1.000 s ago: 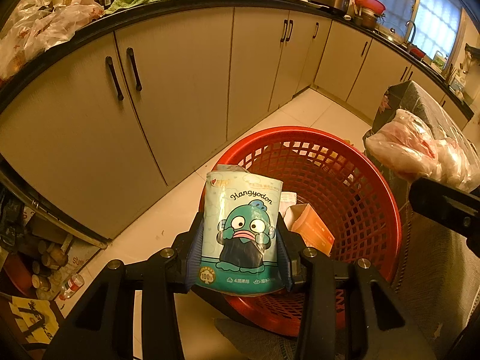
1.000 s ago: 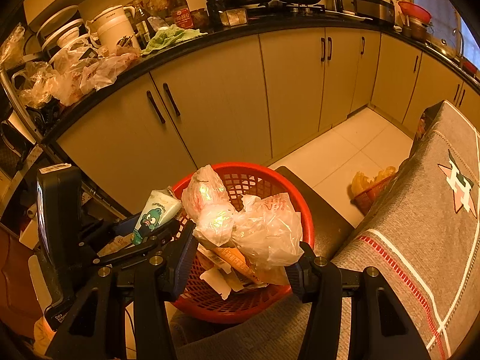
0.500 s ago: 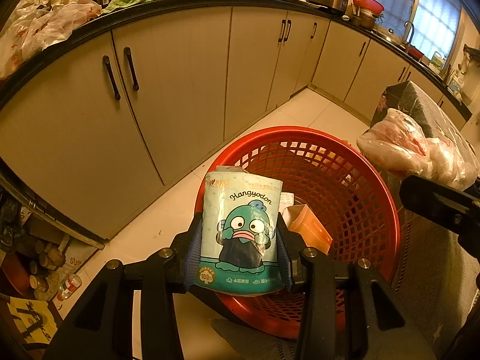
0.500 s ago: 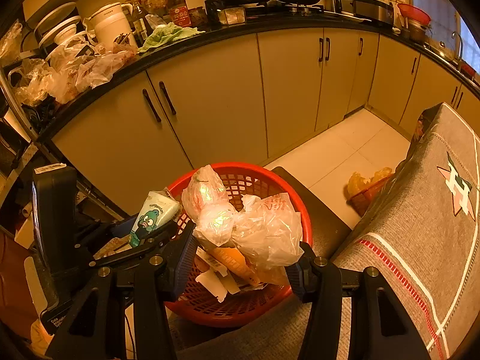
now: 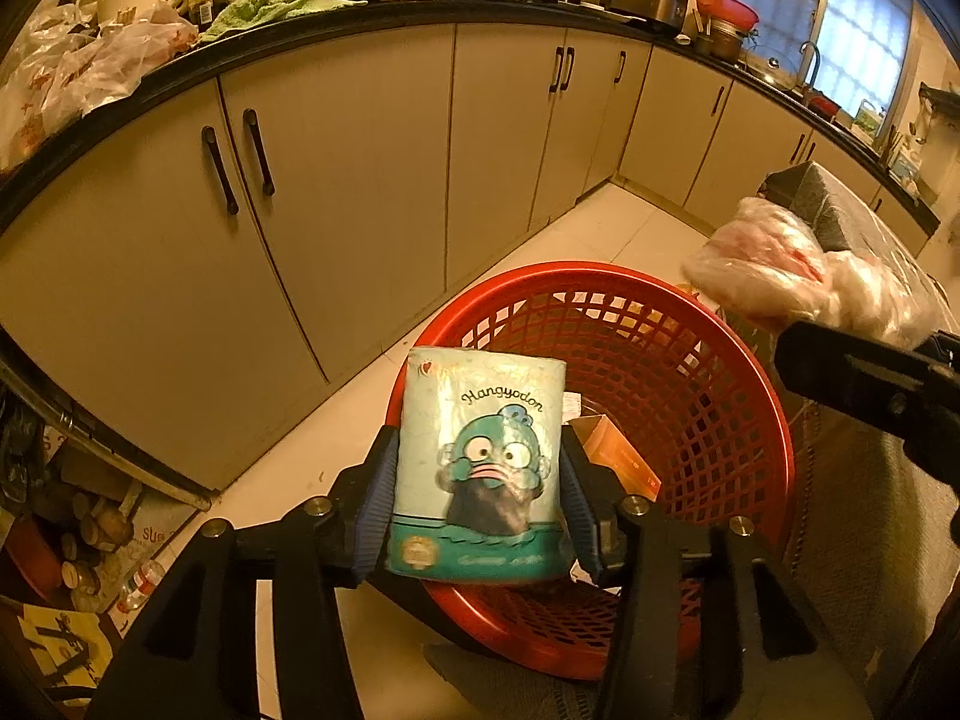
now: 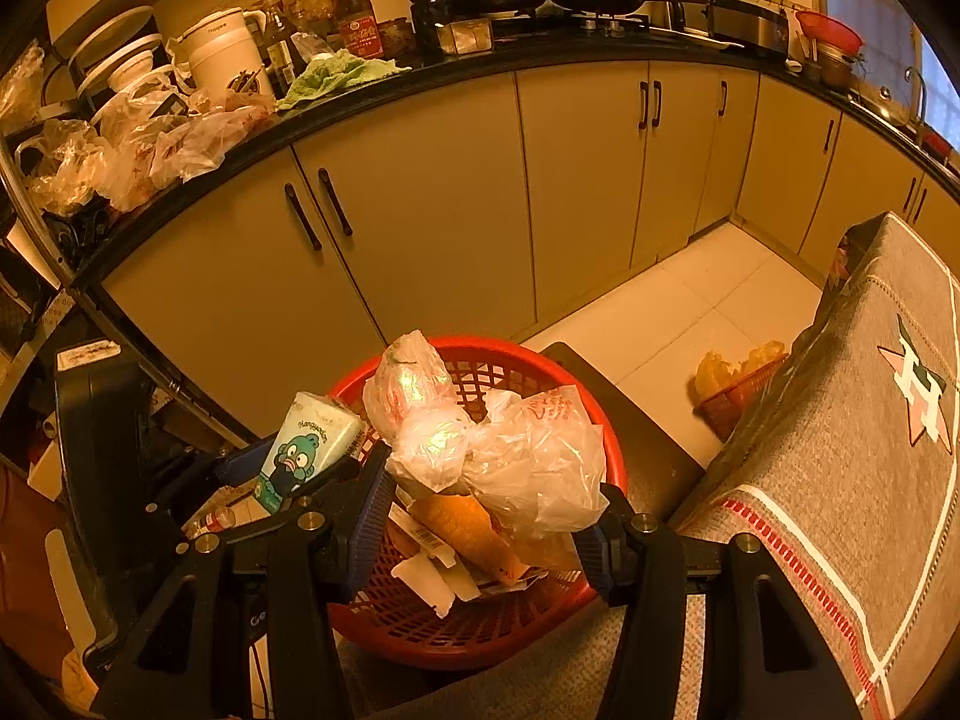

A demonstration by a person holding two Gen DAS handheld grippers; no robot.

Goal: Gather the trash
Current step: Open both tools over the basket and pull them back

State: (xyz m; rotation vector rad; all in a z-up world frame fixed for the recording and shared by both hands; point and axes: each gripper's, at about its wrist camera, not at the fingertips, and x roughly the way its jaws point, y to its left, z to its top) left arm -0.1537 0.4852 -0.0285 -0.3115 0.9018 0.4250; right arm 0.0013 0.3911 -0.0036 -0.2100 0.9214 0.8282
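A teal tissue pack (image 5: 480, 420) with a cartoon fish stands upright between the blue pads of my left gripper (image 5: 477, 444), just over the near rim of the red mesh basket (image 5: 600, 270). The jaws are opening while the pads still touch the pack's sides. My right gripper (image 6: 492, 480) is shut on a bundle of crumpled plastic bags (image 6: 510, 450), held above the red mesh basket (image 6: 480, 630), and its jaws are easing open slightly. In the right wrist view the tissue pack (image 6: 306, 444) sits left of the bags. An orange box (image 5: 618, 456) and paper scraps lie in the basket.
Beige cabinets (image 6: 432, 210) run under a black counter crowded with plastic bags (image 6: 150, 144), bottles and pans. A grey cloth-covered table (image 6: 870, 480) stands at the right. A small basket (image 6: 738, 384) with a yellow bag sits on the tiled floor. Clutter fills the far left.
The left jaws have spread a little around the tissue pack, whose lower half now looks blurred. Both hands stay where they were; the bag bundle looks the same.
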